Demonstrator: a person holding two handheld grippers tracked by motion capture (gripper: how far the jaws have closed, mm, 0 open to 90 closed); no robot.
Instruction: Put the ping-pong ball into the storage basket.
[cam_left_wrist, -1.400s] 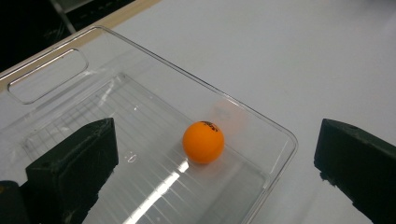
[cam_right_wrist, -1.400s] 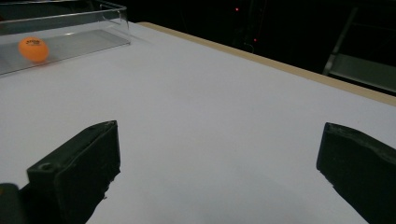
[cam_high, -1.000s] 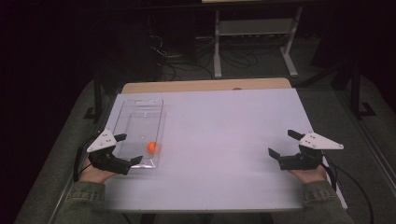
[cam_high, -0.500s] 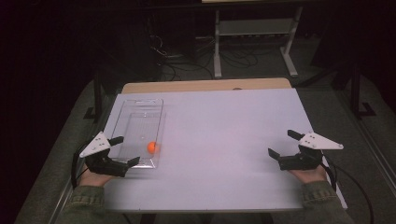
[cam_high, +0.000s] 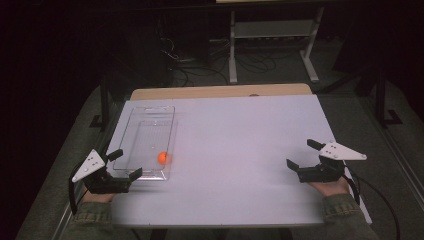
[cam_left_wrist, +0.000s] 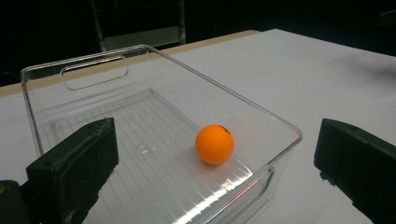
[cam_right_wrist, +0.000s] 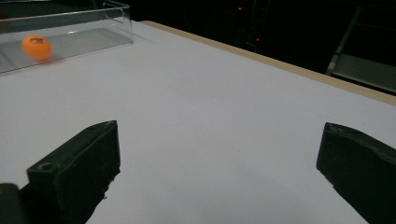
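Observation:
A clear plastic bin (cam_high: 150, 108) lies on the left side of the white table (cam_high: 240, 140). An orange ball (cam_high: 162, 157) rests inside it near the closer end. My left gripper (cam_high: 126, 163) stands open at the bin's near left corner and holds nothing. In the left gripper view the ball (cam_left_wrist: 214, 143) lies on the ribbed floor of the bin (cam_left_wrist: 224, 93), ahead of the left gripper (cam_left_wrist: 215, 154). My right gripper (cam_high: 302, 154) is open and empty over bare table at the near right. In the right gripper view the right gripper (cam_right_wrist: 219, 154) points across the table toward the ball (cam_right_wrist: 36, 46).
A wooden strip (cam_high: 220, 92) runs along the table's far edge. Beyond it stand a metal shelf frame (cam_high: 270, 30) and cables (cam_high: 190, 60) on the dark floor. The person's sleeves (cam_high: 345, 210) come in at the bottom.
My left gripper has drawn back toward the near left edge, away from the ball. The ball, the bin and my right gripper have stayed where they were.

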